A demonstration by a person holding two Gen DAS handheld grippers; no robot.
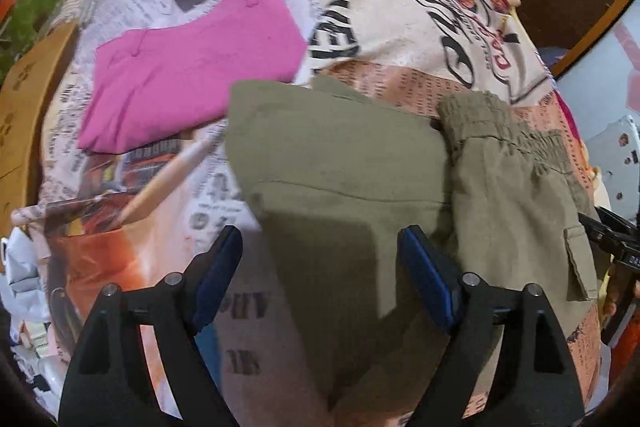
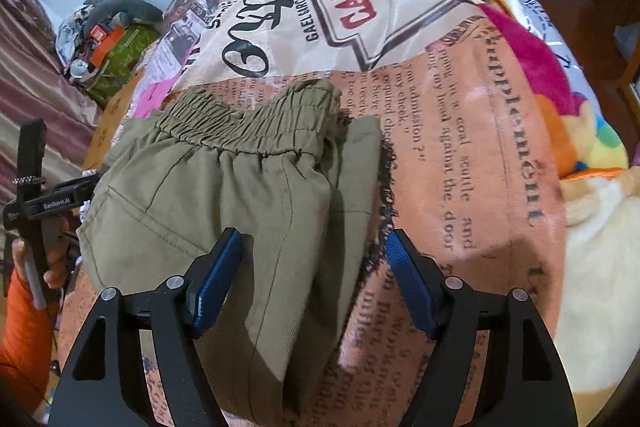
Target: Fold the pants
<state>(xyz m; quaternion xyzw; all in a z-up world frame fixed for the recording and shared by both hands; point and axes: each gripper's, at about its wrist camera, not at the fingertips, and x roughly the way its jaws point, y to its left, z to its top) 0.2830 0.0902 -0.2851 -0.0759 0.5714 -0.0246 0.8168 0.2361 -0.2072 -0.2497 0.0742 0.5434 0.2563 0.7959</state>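
Both grippers, left (image 1: 320,259) and right (image 2: 314,259), hang spread and empty over the folded olive pants (image 1: 360,167) on the printed bedspread (image 2: 460,147). Only the left view shows the folded pink cloth (image 1: 192,75) beyond them; only the right view shows the hand (image 2: 44,263) holding the other gripper's handle. Both views cut off the pants' near edge behind the fingers.
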